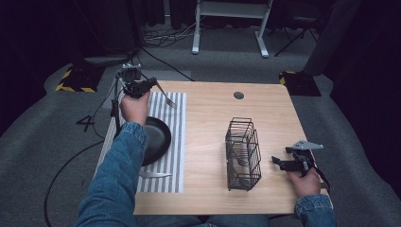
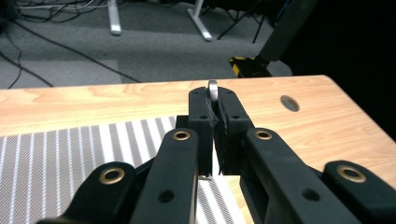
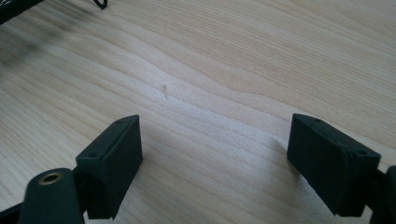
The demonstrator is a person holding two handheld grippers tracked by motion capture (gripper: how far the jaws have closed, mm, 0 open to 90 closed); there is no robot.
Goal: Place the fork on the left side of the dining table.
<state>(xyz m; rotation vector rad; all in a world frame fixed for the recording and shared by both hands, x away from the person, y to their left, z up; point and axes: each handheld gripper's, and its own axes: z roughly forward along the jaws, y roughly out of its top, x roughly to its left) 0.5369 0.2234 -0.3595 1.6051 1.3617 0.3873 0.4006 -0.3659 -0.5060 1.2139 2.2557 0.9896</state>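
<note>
My left gripper (image 1: 150, 85) hovers over the far end of the striped placemat (image 1: 177, 142), shut on a metal fork (image 1: 167, 98) that slants down to the right with its tines toward the mat. In the left gripper view the fork's rounded handle end (image 2: 213, 89) sticks up between the closed jaws of the left gripper (image 2: 215, 114). A black plate (image 1: 158, 137) lies on the mat beneath my forearm, and a knife (image 1: 155, 175) lies at the mat's near end. My right gripper (image 1: 280, 163) rests low at the table's right, open and empty (image 3: 215, 154).
A black wire basket (image 1: 243, 153) stands right of centre with some cutlery inside. The wooden table (image 1: 213, 118) has a round cable hole (image 1: 239, 95) near its far edge. Desk legs and cables lie on the floor beyond.
</note>
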